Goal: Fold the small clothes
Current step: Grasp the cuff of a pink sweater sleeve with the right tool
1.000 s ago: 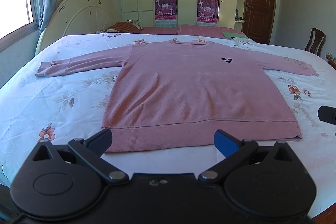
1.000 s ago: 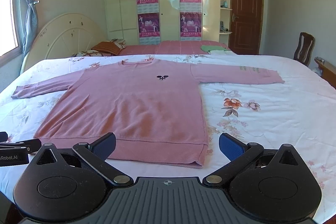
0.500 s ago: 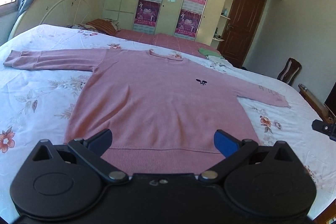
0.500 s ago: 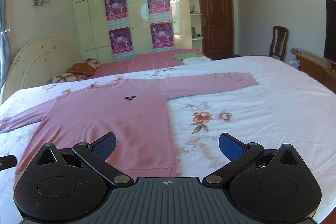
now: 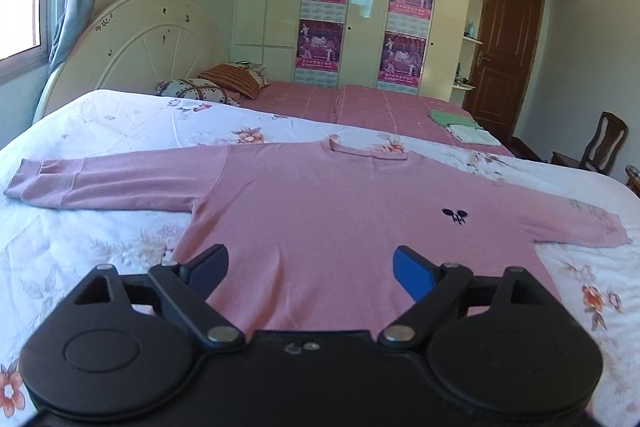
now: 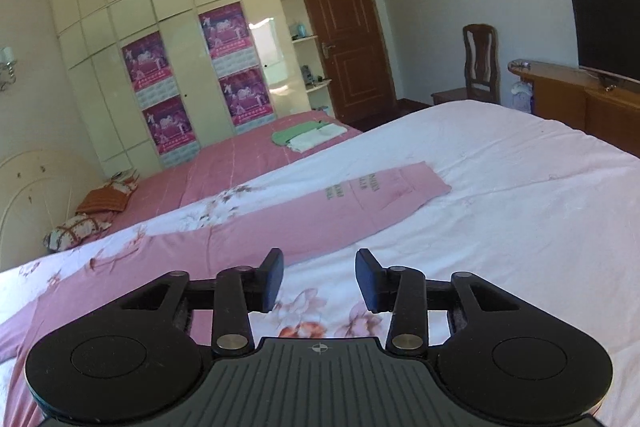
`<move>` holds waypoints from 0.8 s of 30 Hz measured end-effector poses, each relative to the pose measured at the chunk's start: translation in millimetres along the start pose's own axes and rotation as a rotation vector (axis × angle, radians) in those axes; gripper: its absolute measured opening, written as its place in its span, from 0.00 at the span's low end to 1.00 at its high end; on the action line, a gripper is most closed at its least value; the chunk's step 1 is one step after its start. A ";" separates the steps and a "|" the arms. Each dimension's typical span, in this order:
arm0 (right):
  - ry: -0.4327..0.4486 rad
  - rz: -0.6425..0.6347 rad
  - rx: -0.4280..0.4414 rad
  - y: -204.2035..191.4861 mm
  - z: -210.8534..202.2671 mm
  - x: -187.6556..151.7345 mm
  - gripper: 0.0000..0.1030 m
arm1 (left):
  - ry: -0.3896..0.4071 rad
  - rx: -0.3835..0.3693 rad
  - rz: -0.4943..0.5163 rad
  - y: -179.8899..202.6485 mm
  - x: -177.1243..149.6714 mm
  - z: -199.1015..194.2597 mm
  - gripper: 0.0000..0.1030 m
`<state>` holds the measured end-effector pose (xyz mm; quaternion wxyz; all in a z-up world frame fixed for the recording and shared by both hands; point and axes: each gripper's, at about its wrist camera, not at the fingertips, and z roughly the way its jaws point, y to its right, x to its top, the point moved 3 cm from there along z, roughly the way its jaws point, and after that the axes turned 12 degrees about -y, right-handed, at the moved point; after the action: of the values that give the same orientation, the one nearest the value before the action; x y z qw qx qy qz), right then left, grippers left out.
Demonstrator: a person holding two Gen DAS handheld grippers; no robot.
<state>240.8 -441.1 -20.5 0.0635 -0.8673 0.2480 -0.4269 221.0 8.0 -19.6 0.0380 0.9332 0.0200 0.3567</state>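
Note:
A pink long-sleeved sweater (image 5: pixel 320 211) lies flat, face up, on a white floral bed sheet (image 5: pixel 100 251), both sleeves spread out. My left gripper (image 5: pixel 310 267) is open and empty, above the sweater's body, facing the collar. My right gripper (image 6: pixel 319 279) is open and empty, jaws narrower than before, above the sheet just short of the sweater's right sleeve (image 6: pixel 320 211), whose printed cuff (image 6: pixel 404 187) lies further right.
Pillows (image 5: pixel 216 87) and a headboard (image 5: pixel 132 47) stand at the left. Folded green and white clothes (image 6: pixel 308 137) lie on the pink bed behind. A chair (image 6: pixel 480 67), a wooden cabinet (image 6: pixel 576 95) and a door (image 6: pixel 344 35) are at the right.
Both grippers have moved forward over the bed. The left one now hovers over the sweater's body. The right one has swung right towards the right sleeve and its jaws have narrowed.

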 end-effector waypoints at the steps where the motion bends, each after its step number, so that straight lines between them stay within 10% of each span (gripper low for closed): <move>1: 0.006 0.023 -0.002 9.7 11.5 10.1 0.39 | -0.007 0.006 0.006 2.3 7.2 9.7 0.81; 4: -0.014 0.115 0.012 49.4 60.2 41.4 0.39 | -0.067 -0.011 0.008 14.1 22.2 42.3 0.65; 19: -0.135 0.541 0.137 197.7 217.0 81.4 0.39 | -0.211 0.053 -0.013 44.7 33.0 123.9 0.66; 20: -0.140 0.518 0.140 198.9 215.9 85.5 0.33 | -0.218 0.052 -0.018 44.9 33.3 125.3 0.66; 21: -0.156 0.485 0.138 198.3 215.6 88.7 0.05 | -0.219 0.055 -0.017 45.8 34.9 125.8 0.66; 24: -0.083 0.383 0.109 192.7 186.0 100.1 0.05 | -0.181 0.088 -0.004 46.7 41.6 119.8 0.66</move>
<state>363.3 -675.9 -128.2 0.2005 -0.8163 0.3823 -0.3838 332.4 -42.6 -77.0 -0.0006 0.9624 0.0341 0.2697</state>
